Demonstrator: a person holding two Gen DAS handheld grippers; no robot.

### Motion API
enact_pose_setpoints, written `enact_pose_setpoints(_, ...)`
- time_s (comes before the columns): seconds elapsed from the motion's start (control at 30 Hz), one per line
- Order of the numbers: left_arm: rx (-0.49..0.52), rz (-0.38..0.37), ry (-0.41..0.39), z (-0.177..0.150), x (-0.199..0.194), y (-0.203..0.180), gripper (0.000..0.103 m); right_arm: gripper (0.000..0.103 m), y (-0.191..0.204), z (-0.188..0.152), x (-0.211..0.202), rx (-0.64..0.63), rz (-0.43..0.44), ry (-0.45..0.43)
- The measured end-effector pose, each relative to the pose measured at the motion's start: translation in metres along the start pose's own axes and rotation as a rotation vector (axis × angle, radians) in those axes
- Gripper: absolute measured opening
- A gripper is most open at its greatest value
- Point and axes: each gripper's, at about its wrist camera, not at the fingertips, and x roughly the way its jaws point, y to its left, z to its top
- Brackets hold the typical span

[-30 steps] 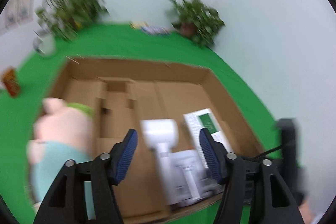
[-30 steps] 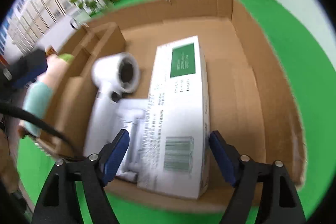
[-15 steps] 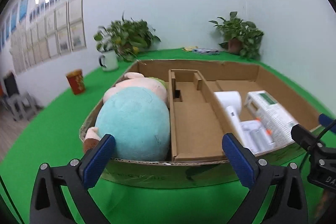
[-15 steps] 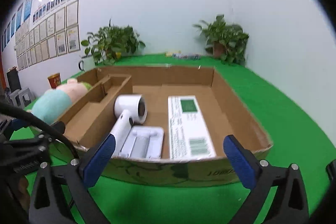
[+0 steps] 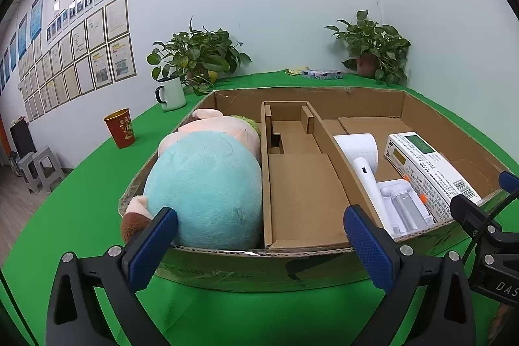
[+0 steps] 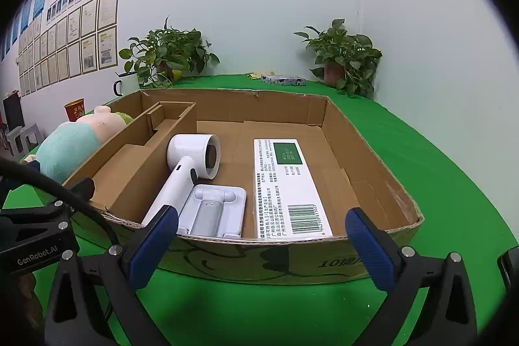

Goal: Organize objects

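Note:
A shallow cardboard box [image 5: 246, 268] [image 6: 259, 258] with a cardboard divider insert [image 5: 301, 184] [image 6: 129, 164] sits on the green table. In its left section lies a plush toy [image 5: 207, 184] [image 6: 69, 148] with a teal body and pink head. The right section holds a white hair dryer [image 5: 360, 158] [image 6: 191, 164], a white tray stand [image 5: 404, 206] [image 6: 214, 209] and a white carton with a green label [image 5: 425, 167] [image 6: 288, 184]. My left gripper [image 5: 259, 245] hangs open before the box's near wall, holding nothing. My right gripper [image 6: 259, 242] is open too, in front of the right section.
Two potted plants [image 5: 198, 57] [image 5: 373, 47] stand at the back of the table, with a white mug [image 5: 170, 93], a red cup [image 5: 120, 128] and small packets [image 5: 321, 74]. Walls close the back and right. Stools [image 5: 35, 167] stand on the floor at left.
Both grippers pulled back out of the box and levelled off, and their jaws spread wide. The hair dryer and carton stay in the box. Over the last half second nothing moves.

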Motion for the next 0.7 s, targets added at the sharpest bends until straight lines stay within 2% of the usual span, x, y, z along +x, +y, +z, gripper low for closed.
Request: enact_pose_setpoints(0.7, 0.002, 0.004, 0.002, 0.0002, -0.0006, 0.0003, 0.103, 0.102, 0.0, -0.0004, -0.0031, 0.003, -0.003, 0.001)
